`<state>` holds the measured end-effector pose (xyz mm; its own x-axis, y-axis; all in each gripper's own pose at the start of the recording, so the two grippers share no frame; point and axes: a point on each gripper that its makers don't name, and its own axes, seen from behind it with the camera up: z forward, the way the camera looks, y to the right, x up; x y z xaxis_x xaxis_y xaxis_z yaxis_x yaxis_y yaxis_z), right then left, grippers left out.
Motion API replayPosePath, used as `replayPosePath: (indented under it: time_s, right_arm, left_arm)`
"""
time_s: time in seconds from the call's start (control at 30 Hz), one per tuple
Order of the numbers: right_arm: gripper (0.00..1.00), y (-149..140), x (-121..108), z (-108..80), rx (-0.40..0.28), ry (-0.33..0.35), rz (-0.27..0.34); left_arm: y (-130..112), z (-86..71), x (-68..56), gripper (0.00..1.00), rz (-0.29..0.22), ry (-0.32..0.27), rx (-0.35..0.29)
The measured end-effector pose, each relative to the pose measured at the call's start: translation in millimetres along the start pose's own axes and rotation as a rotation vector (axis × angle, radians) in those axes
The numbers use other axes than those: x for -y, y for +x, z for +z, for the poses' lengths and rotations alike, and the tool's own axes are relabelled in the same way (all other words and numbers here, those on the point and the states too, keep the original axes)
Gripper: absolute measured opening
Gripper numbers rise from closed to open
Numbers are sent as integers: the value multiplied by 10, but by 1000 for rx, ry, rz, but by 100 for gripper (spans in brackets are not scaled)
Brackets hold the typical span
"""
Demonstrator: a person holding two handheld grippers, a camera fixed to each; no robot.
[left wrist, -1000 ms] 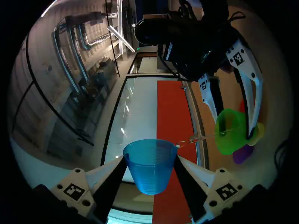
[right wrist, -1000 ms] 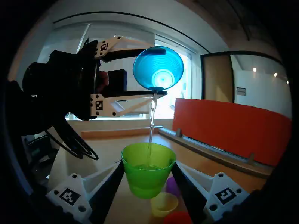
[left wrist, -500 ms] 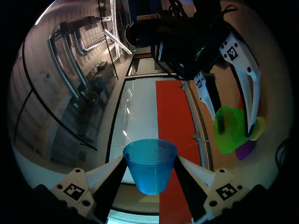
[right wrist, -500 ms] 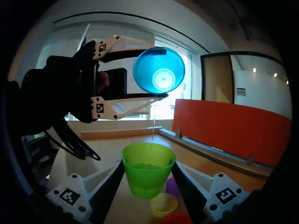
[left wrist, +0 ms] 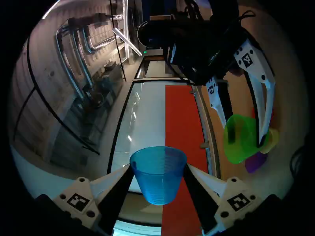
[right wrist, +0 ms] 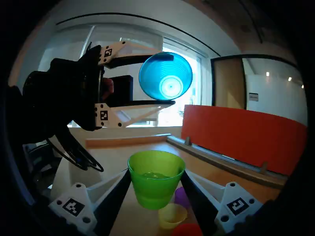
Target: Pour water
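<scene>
Holding: left claw (left wrist: 158, 168) is closed on the blue cup (left wrist: 158, 181), both fingers pressing its sides. Right claw (right wrist: 156, 173) clamps the green cup (right wrist: 156, 185) likewise. In the right gripper view the blue cup lies tipped on its side above the upright green cup, with no stream between them and water pooled in the green one.

Judgement: pour at its end. Next: right the blue cup slowly and mind drips.

Both cups are translucent tapered plastic, the blue one finely ribbed. Yellow cup (right wrist: 173, 214) and purple cup (right wrist: 182, 195) sit below on the matte tan surface (right wrist: 118, 161).
</scene>
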<state>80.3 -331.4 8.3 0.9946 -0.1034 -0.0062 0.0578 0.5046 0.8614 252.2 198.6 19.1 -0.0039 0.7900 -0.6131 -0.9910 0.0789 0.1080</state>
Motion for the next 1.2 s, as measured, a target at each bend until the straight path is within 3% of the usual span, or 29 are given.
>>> replayPosePath:
  time_s: [0.3, 0.6, 0.77, 1.2]
  right_arm:
    - [89, 3, -9, -14, -1, -6, -3]
    - [89, 9, -6, -34, -1, -10, -7]
    - [89, 22, 1, -49, -2, -12, -9]
    - [89, 53, 5, -94, -9, -20, -17]
  left_arm:
    - [-111, -8, -5, 85, -57, 1, 26]
    - [-214, -44, -175, 85, -222, -20, 52]
    - [-294, -50, -187, 85, -315, -9, 70]
    - [-527, -118, -164, 85, -619, 29, 118]
